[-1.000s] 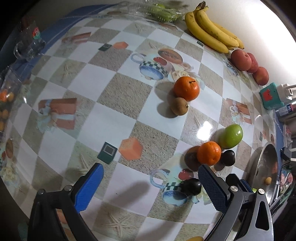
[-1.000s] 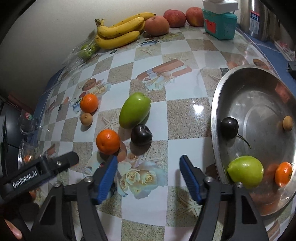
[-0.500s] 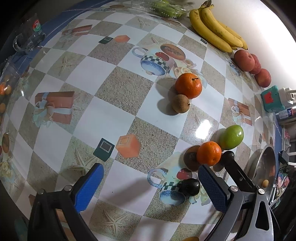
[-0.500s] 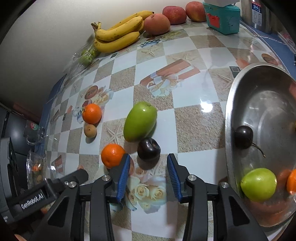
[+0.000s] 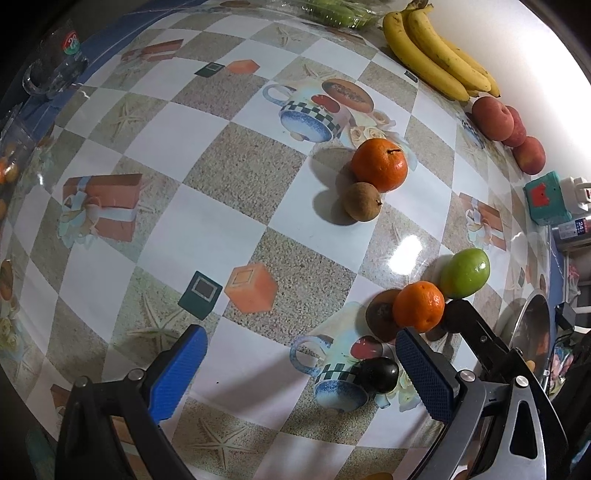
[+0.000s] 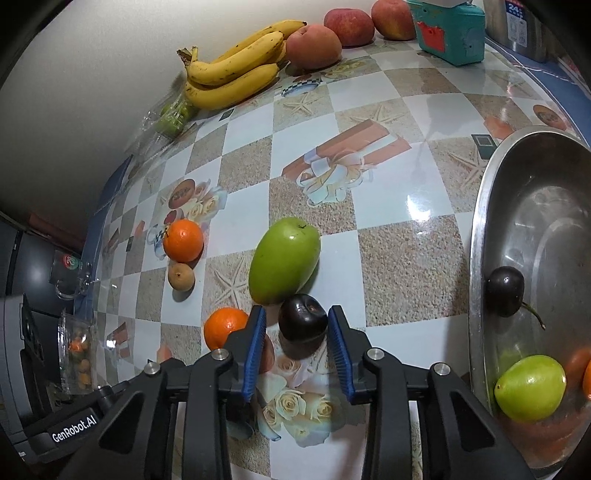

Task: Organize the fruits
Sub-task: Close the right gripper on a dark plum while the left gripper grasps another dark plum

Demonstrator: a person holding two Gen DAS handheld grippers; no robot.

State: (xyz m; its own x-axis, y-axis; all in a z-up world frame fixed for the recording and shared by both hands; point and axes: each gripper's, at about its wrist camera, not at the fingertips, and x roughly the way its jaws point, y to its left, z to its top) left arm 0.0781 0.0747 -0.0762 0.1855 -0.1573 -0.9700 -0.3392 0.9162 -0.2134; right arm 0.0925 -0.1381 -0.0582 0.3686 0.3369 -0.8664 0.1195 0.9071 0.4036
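Observation:
A dark plum (image 6: 303, 319) lies on the checked tablecloth, touching a green fruit (image 6: 284, 264). My right gripper (image 6: 297, 311) straddles this plum. Its jaws are closing, and a thin gap still shows beside the left pad (image 6: 256, 339). An orange (image 6: 225, 326) sits just left of that pad. My left gripper (image 5: 299, 334) hovers open over the cloth with nothing between its fingers. A second dark plum (image 5: 380, 374) lies near its right finger. Farther off are another orange (image 5: 378, 166) and a small brown fruit (image 5: 362, 202). A steel bowl (image 6: 480, 240) at the right holds a dark plum, a green fruit and an orange.
Bananas (image 6: 236, 77), red peaches (image 6: 314, 46) and a teal box (image 6: 450, 33) line the wall. A bag of green produce (image 6: 173, 114) lies left of the bananas. A glass mug (image 5: 51, 74) and a plastic box of small fruits (image 6: 75, 354) stand at the table's left edge.
The right gripper's jaws have narrowed from wide apart and moved forward around the dark plum. The left gripper has hardly moved; the right gripper's finger now shows in its view.

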